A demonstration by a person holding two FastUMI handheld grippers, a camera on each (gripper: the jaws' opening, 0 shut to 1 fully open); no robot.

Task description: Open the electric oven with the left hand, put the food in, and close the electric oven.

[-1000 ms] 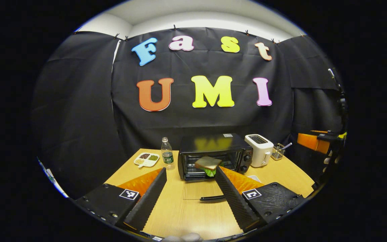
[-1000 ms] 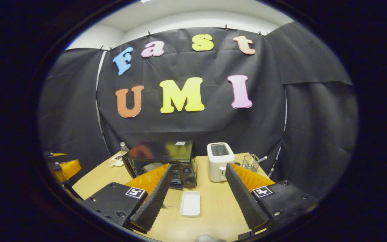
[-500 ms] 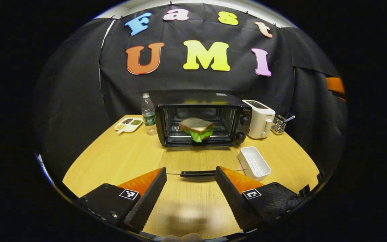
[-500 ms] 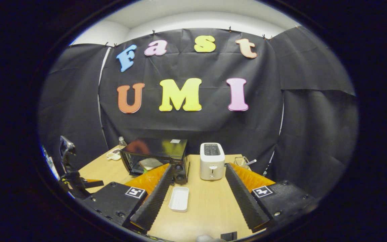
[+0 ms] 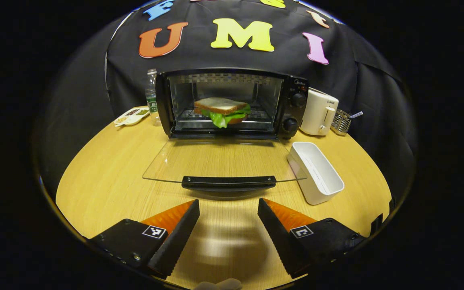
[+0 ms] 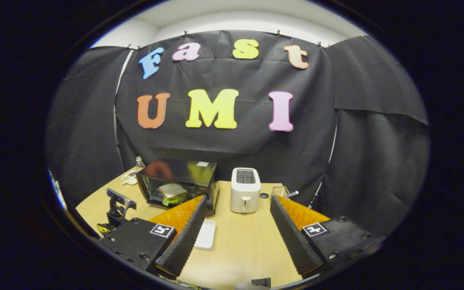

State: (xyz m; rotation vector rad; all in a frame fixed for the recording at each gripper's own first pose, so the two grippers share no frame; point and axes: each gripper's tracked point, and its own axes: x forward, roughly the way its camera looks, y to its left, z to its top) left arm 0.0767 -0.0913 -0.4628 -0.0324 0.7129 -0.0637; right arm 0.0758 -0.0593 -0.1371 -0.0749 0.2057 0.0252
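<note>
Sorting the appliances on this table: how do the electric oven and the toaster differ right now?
The electric oven is black; the toaster is white. The oven is wide and boxy, the toaster narrower. The oven's glass door lies folded down with a sandwich on its rack; the toaster's slots look empty. Both stand side by side at the table's back.

Black oven (image 5: 232, 102), white tray (image 5: 315, 171), tan table (image 5: 107, 177)

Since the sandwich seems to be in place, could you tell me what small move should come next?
Probably ease the open left gripper forward onto the door handle: the sandwich sits on the oven rack, the glass door lies flat open, and the handle sits just ahead of the jaws.
</note>
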